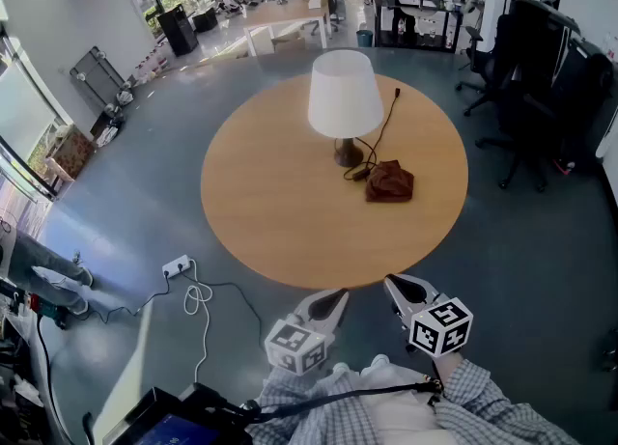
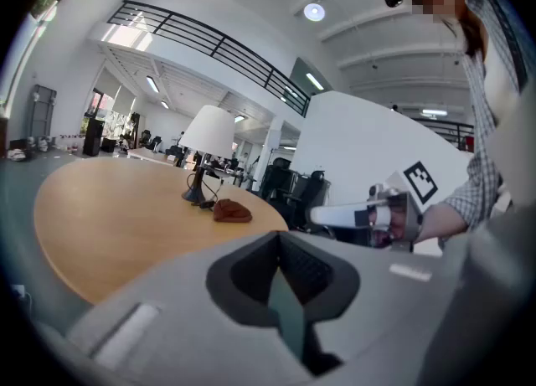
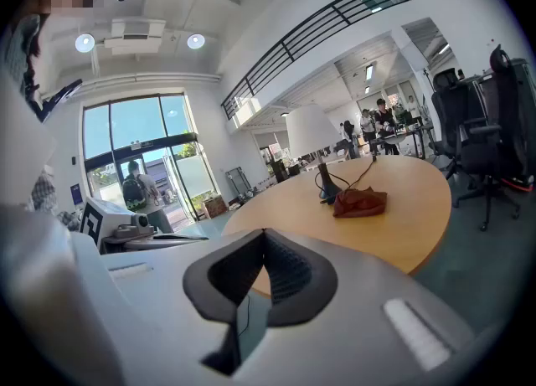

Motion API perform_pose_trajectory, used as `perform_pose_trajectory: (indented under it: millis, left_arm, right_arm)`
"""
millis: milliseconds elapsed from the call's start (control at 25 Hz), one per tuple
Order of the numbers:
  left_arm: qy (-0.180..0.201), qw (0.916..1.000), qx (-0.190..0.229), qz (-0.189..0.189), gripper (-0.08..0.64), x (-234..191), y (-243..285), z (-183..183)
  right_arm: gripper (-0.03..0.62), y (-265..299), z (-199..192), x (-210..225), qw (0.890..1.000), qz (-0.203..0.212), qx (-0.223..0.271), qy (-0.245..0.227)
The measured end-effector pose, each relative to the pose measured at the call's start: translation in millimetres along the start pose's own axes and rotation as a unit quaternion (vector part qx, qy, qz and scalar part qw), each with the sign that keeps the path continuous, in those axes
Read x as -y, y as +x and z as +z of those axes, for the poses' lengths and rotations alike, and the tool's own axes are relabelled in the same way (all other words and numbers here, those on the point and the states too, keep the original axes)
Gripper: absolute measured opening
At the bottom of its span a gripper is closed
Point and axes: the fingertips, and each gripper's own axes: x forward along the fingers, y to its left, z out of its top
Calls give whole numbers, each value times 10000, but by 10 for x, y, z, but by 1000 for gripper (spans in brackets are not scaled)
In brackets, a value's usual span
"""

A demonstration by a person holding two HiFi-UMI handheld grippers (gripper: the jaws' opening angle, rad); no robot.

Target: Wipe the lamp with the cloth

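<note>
Head view, with both gripper views. My left gripper point(image 1: 335, 298) and my right gripper point(image 1: 394, 286) hang side by side over the grey floor point(image 1: 521, 269), just short of the near edge of the round wooden table point(image 1: 280, 192). Each carries its marker cube close to my checked sleeves. Both are clenched: in each gripper view the dark pads meet along one seam, and I see nothing caught between them. Both point gently downward toward the table.

The lamp point(image 1: 345, 96) stands upright past the table's centre, on the far half, with a white shade over a dark base. Its black cord point(image 1: 381, 129) loops at the base and runs toward the far right edge of the top. The cloth point(image 1: 390, 181), reddish-brown and crumpled into a heap, lies on the tabletop just beside the lamp base, on its near right side, touching the cord's loop. Lamp and cloth are both well apart from my grippers.

On the floor to the left lies a white power strip point(image 1: 176, 266) with a trailing cable. Dark office chairs point(image 1: 526, 96) stand to the right of the table.
</note>
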Motion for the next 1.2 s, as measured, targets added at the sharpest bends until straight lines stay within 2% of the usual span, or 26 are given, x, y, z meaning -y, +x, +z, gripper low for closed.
perform_pose_trajectory:
  millis: [640, 1200]
  left_arm:
    - [3, 10000, -35, 2, 0, -12, 21, -18]
    - [39, 9999, 20, 117, 0, 142, 147, 72]
  right_arm:
    - [3, 58, 0, -8, 10000, 48, -46, -36]
    - [3, -135, 62, 261, 9996, -40, 22, 287]
